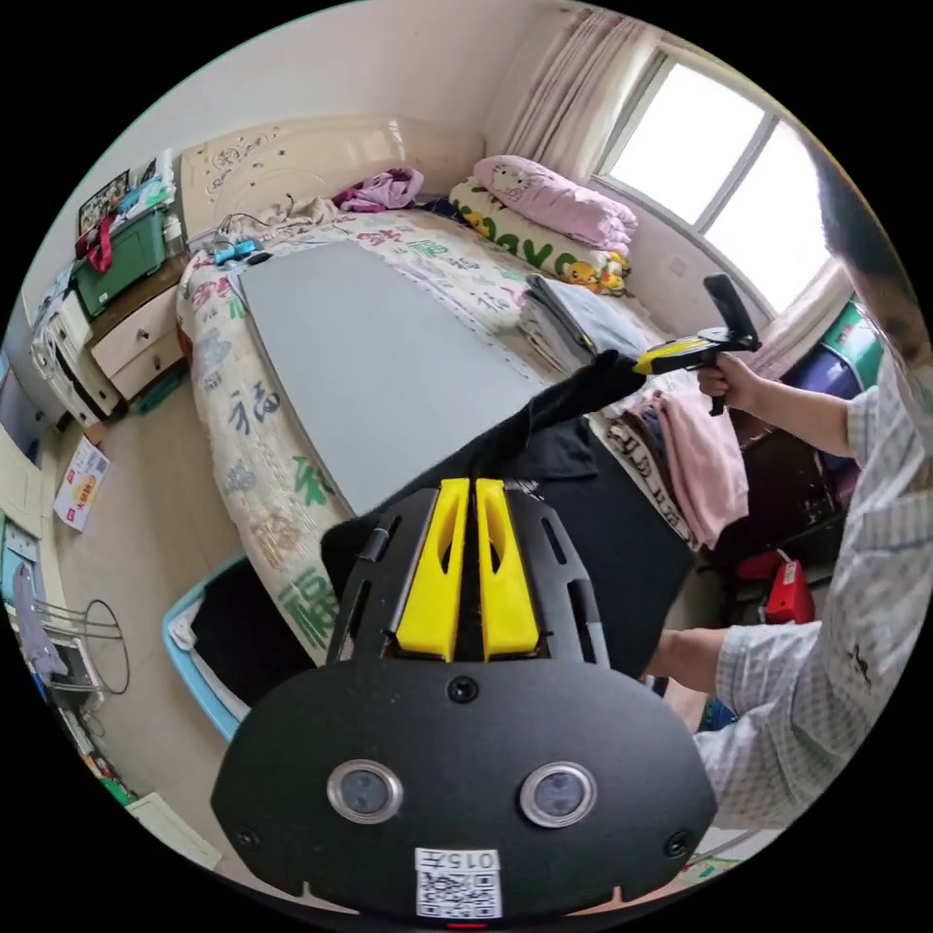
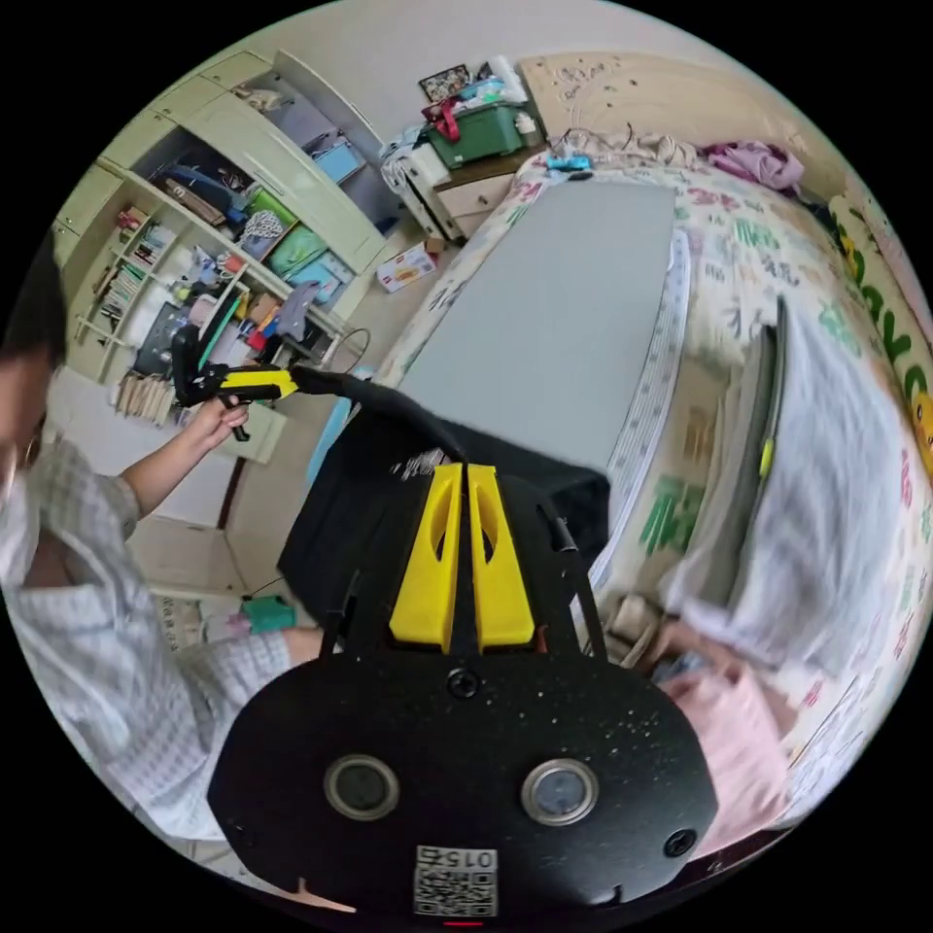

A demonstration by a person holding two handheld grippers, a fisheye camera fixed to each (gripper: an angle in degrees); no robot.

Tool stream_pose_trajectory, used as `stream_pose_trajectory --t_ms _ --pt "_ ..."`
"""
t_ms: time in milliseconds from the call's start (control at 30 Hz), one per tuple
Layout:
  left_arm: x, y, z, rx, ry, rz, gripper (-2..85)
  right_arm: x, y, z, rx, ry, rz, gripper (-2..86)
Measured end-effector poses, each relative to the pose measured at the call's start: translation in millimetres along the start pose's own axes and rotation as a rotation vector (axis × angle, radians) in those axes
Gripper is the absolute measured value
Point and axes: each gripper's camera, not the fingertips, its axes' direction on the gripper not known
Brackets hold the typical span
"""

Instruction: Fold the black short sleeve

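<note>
The left tool point(image 1: 469, 486) and right tool point(image 2: 465, 471) each had yellow jaws pinched on the black short sleeve point(image 1: 583, 505), stretched between them above the bed's grey board point(image 1: 379, 360). Soft, light, floppy; its corners or shoulders seemed the best hold.

Bright window point(image 1: 719, 185), pale curtain point(image 1: 573, 97), patterned bed point(image 1: 243, 428) with cream headboard point(image 1: 321, 155), cluttered shelves point(image 2: 224, 253)

Grey mat point(image 1: 379, 360) lies bare (clothes stack point(image 1: 573, 326) crowds one edge).
</note>
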Motion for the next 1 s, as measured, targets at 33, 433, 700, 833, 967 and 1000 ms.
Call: stream_pose_trajectory --t_ms 33,433,700,833,967,1000 --pt "11.5 30.3 3.0 -0.027 0.059 -0.019 0.5 -1.2 32.2 4.5 -0.048 -0.045 0.029 -0.8" --pt "51.6 238.7 116.0 -0.380 0.228 -0.438 1.3 28.5 198.3 144.2 -0.591 -0.059 0.262 0.7" --pt "-7.7 251.4 90.7 -0.279 0.234 -0.530 3.6 108.0 172.8 96.3 -0.298 0.029 0.434 5.1" --pt "-76.2 237.7 84.8 0.007 0.114 -0.748 7.9 165.9 141.6 92.5 0.038 -0.055 0.632 10.3" --pt "-124.6 222.5 119.0 0.127 0.158 -0.893 8.5 207.2 119.0 125.6 0.076 -0.155 0.708 10.9" --pt "-128.4 219.8 124.7 0.112 0.142 -0.902 8.6 210.4 115.9 130.1 0.072 -0.155 0.709 10.7"
